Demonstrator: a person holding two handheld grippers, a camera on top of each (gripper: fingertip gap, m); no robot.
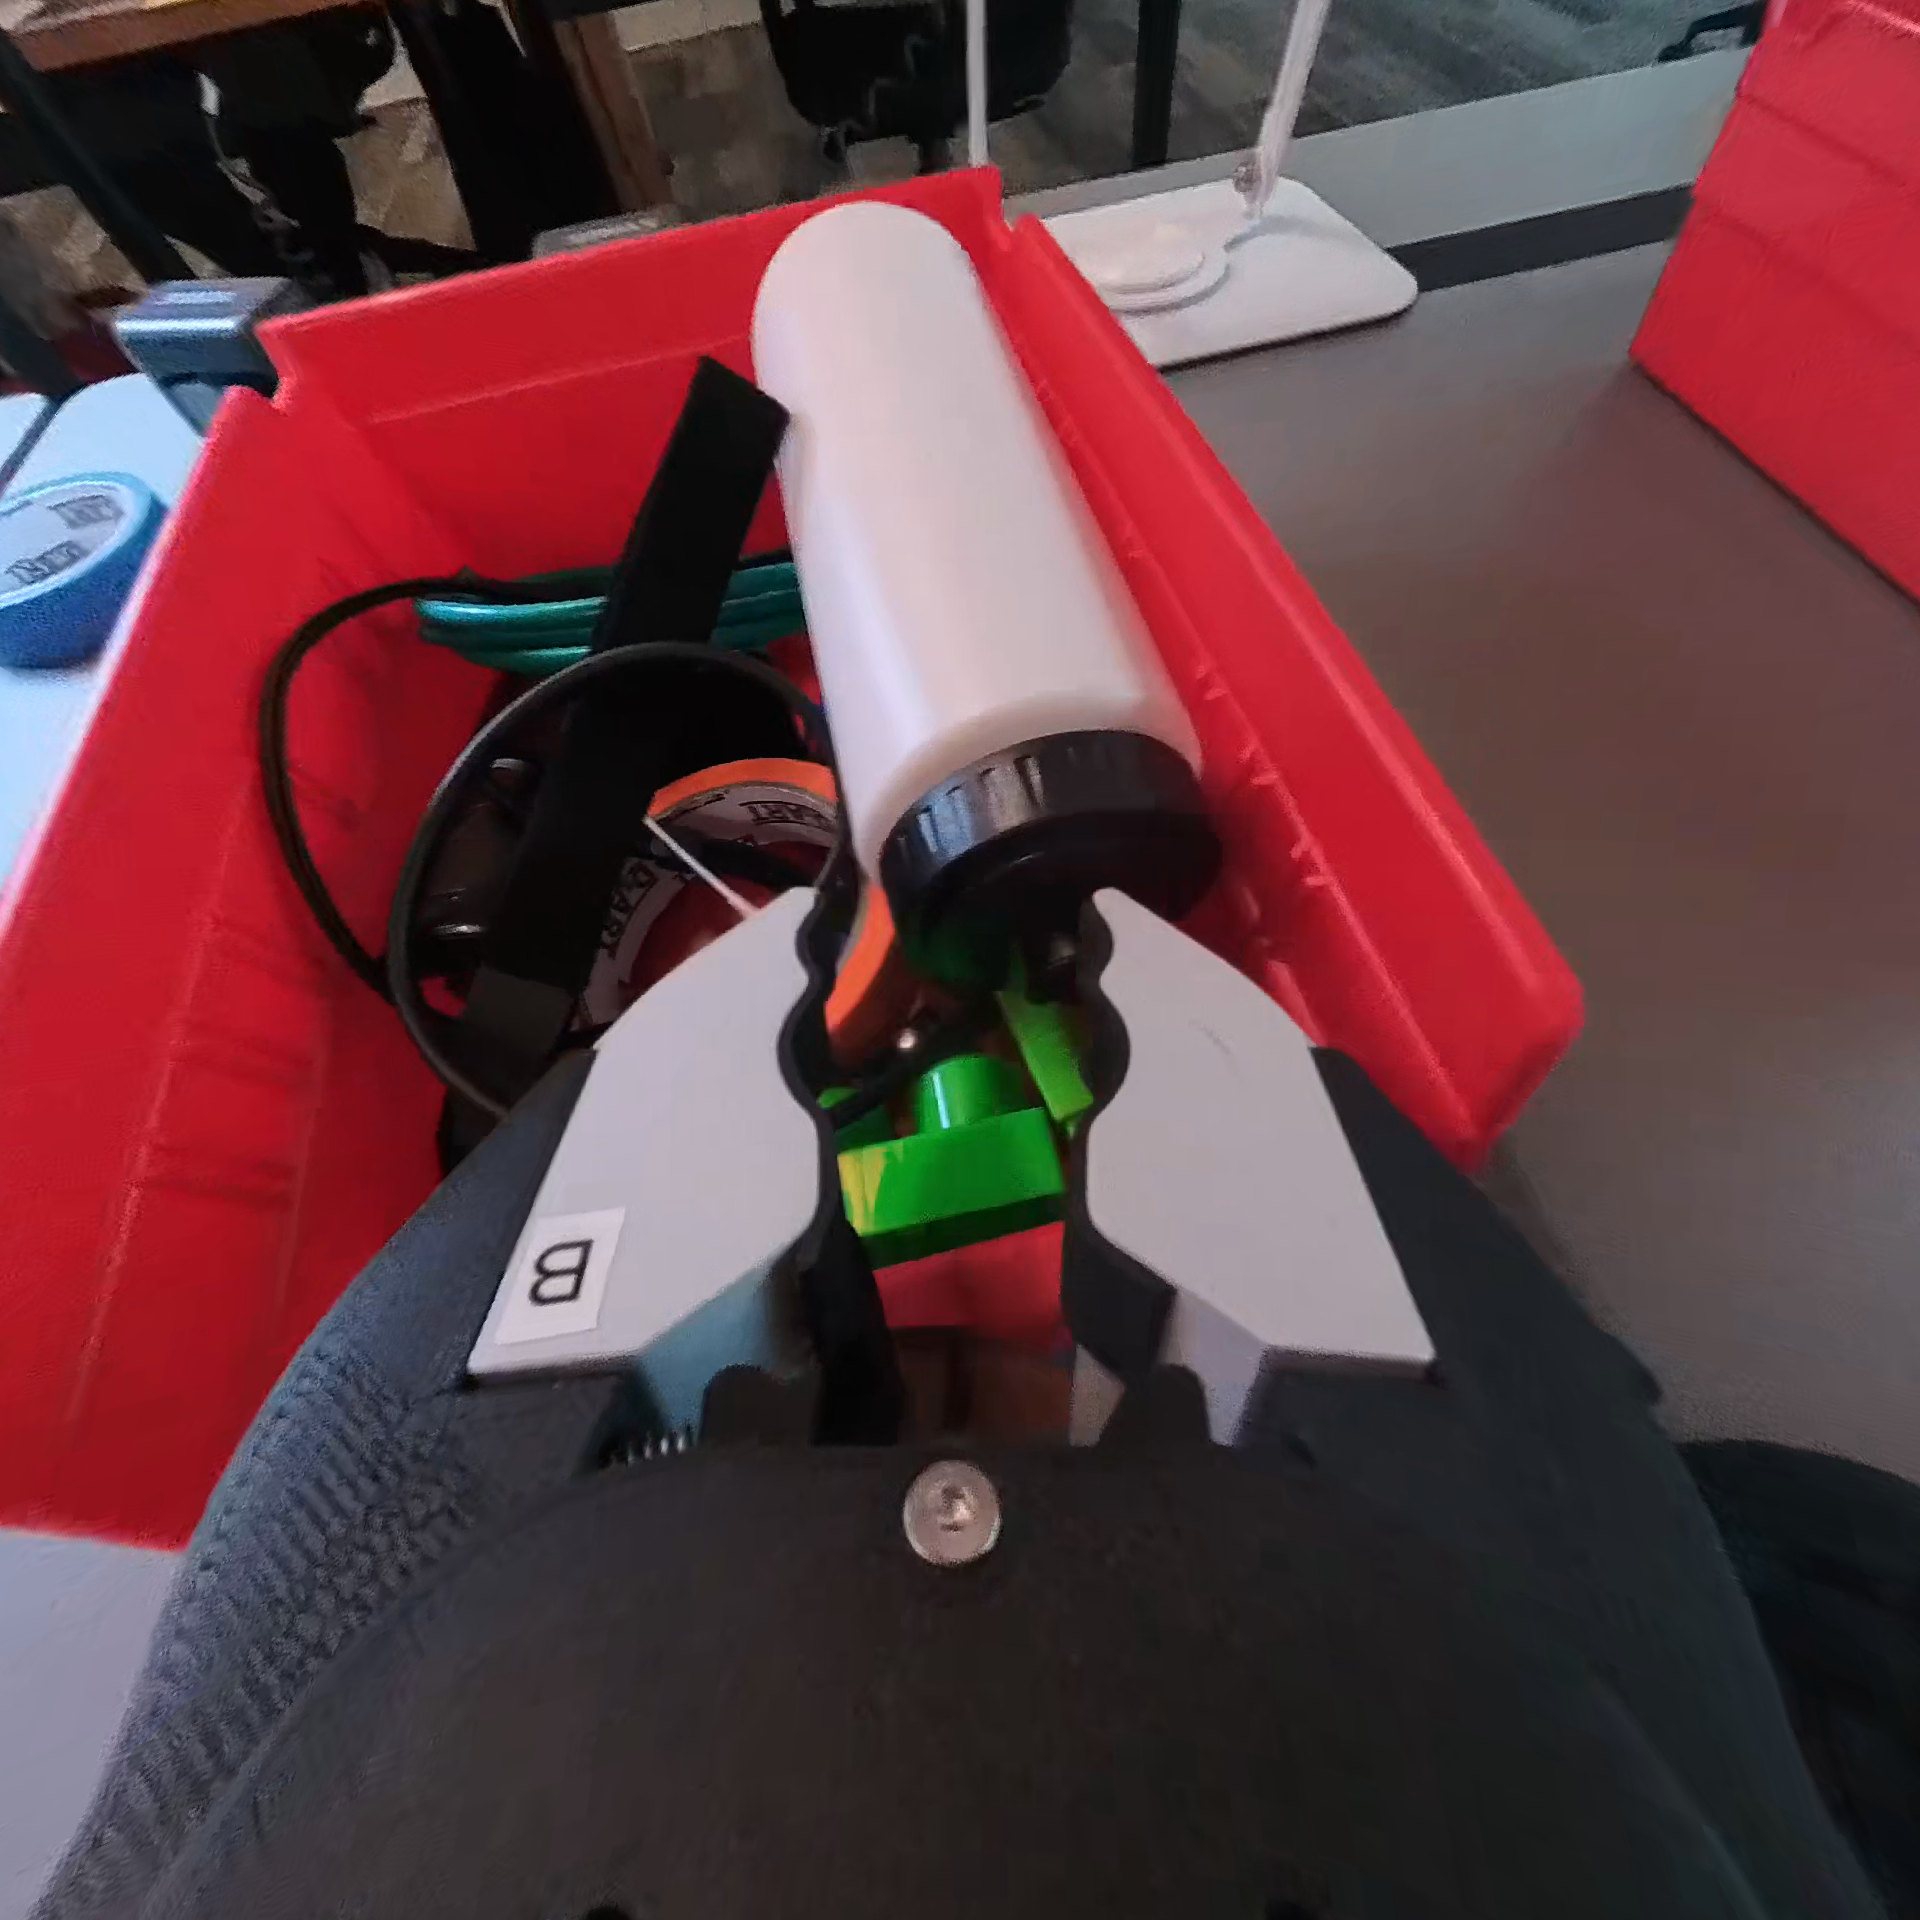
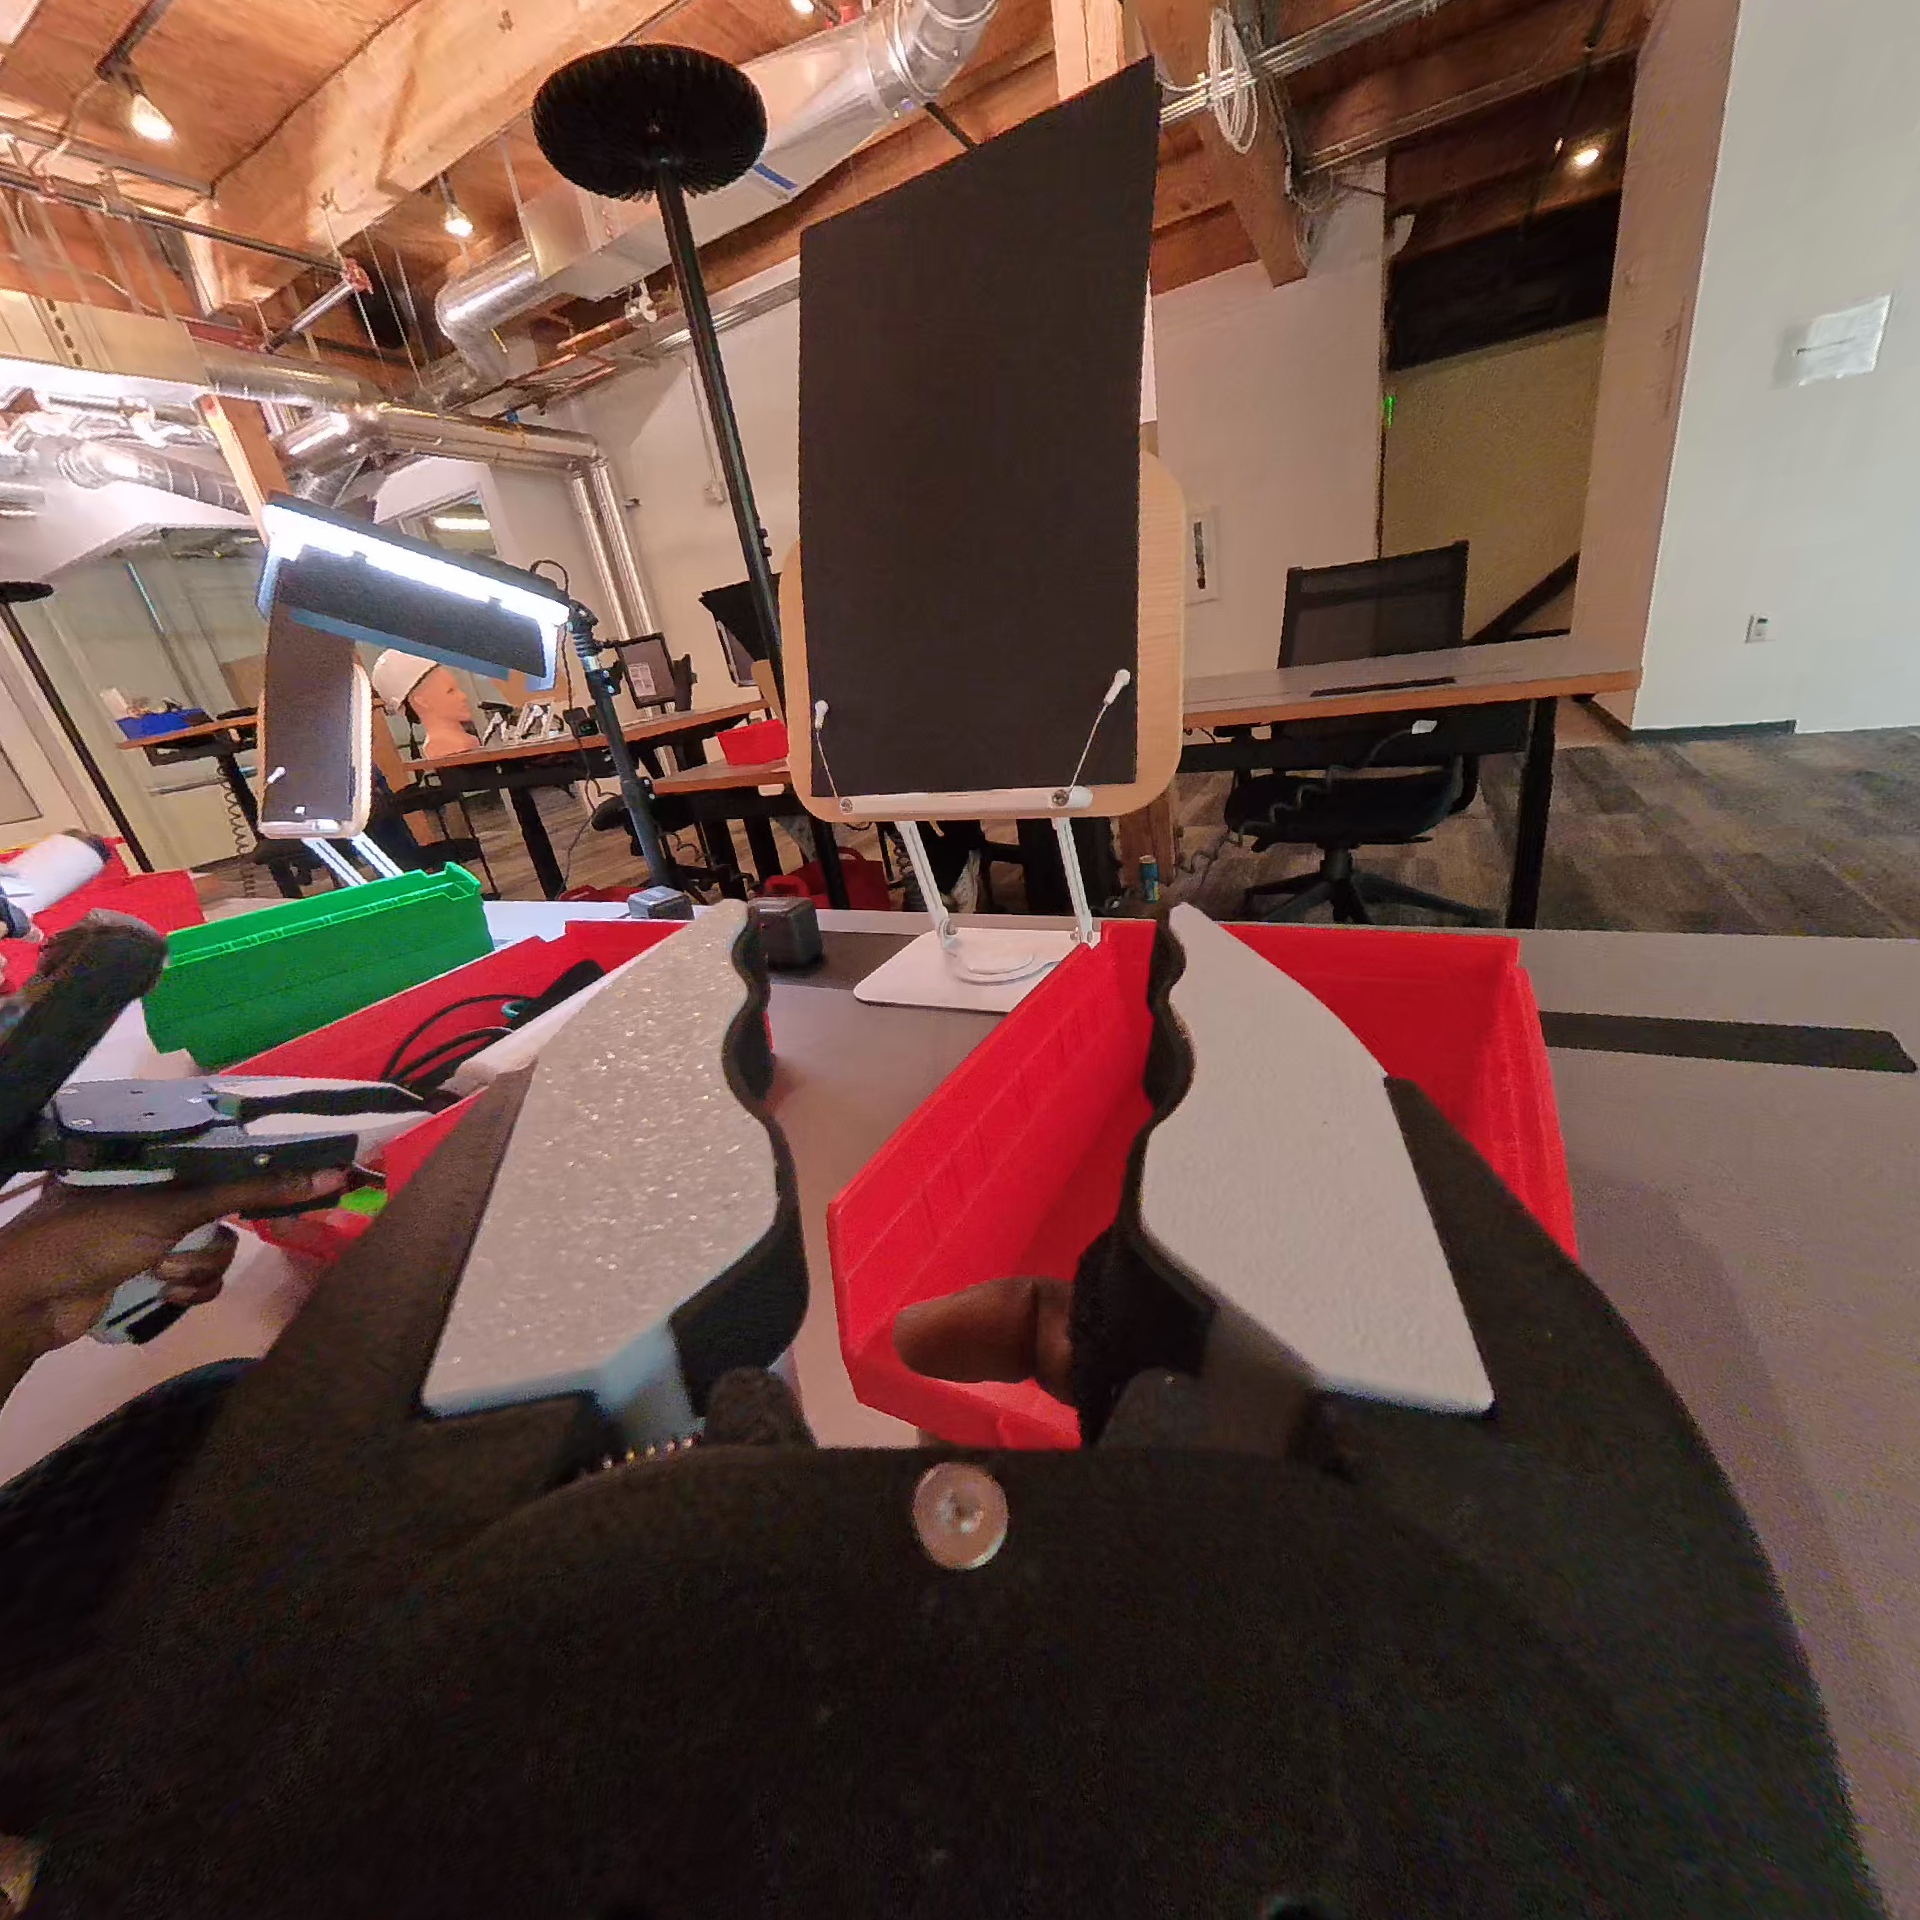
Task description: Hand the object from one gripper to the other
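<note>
Left wrist view | left gripper [image 1: 961,904] over red bin [image 1: 260,935] | white bottle [image 1: 956,540] at fingertips

Bottle [image 1: 956,499] blurred, cap [image 1: 1049,821] perhaps touching fingertips, bin [image 1: 1299,675] contents partly hidden

blue tape roll [image 1: 64,566], green bin [image 2: 312,961], black board [image 2: 977,436]

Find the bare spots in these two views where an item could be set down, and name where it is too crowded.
Free: the grey tabletop between the two red bins, in front of the white stand base; the right-hand red bin looks empty. Crowded: the left red bin, packed with a white bottle, cables, tape and green parts.
</note>
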